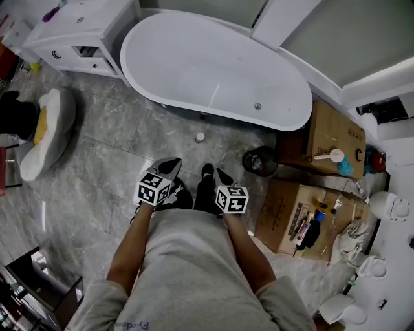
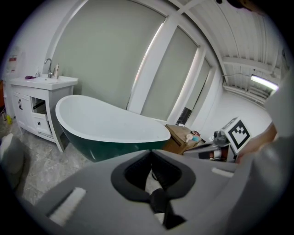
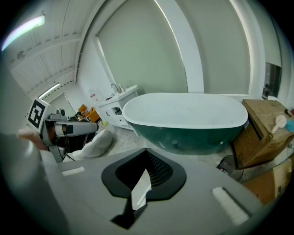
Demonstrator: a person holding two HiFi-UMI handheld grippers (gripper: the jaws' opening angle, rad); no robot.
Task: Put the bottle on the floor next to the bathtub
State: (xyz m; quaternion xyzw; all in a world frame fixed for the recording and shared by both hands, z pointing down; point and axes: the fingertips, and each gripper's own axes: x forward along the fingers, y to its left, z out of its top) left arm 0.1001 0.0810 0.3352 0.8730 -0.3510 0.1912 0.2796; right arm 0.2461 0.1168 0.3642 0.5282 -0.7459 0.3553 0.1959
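Left gripper [image 1: 171, 166] and right gripper [image 1: 214, 173]: fingers clenched, empty. White thing [image 1: 200, 137], maybe the bottle, stands on floor [image 1: 110, 142] by tub [image 1: 194, 64].

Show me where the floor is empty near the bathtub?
The grey floor between the bathtub and the white cushion is bare. By the tub's right end it's crowded: cardboard boxes and a round black thing.

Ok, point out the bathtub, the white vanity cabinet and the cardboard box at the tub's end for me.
bathtub [image 1: 213, 77], head view, on its bare inner floor.
vanity cabinet [image 1: 107, 19], head view, on its white countertop.
cardboard box [image 1: 333, 126], head view, on a bare part of its top face.
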